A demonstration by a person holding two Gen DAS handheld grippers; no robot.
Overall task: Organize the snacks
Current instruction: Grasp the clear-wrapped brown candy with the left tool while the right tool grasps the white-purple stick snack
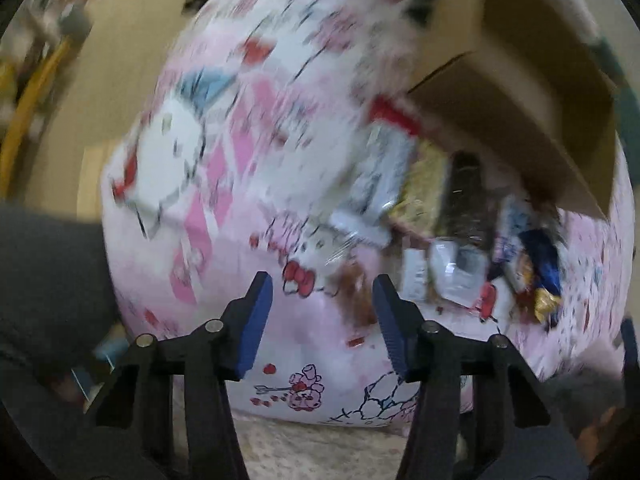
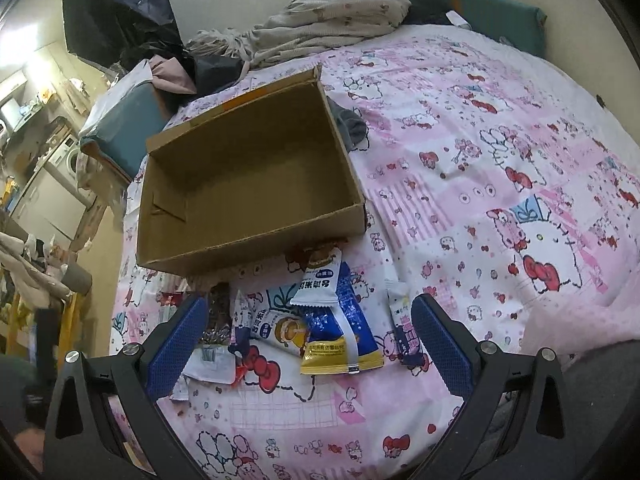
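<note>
Snack packets (image 2: 320,320) lie scattered on the pink bedspread (image 2: 500,168) just in front of the cardboard box (image 2: 248,184). Right gripper (image 2: 308,344) hangs over them, jaws wide apart, nothing held. Left gripper (image 1: 322,316) is part open over a blurred brown snack (image 1: 354,300), not clamping it. Box sits empty; the blue-and-yellow packet (image 2: 340,336) lies lengthwise toward it.

Soft cotton bed sheet (image 2: 480,152), matt, printed with pink cartoon cats. Plain brown cardboard box (image 2: 248,176), dull and a bit rough. Shiny plastic snack packets (image 2: 320,320), crinkly, one blue and gold. Hard black plastic gripper arms with bumpy blue rubber pads (image 2: 176,340). Small silver metal screws (image 2: 486,347). Crumpled soft cloth blanket (image 2: 332,20) behind.
</note>
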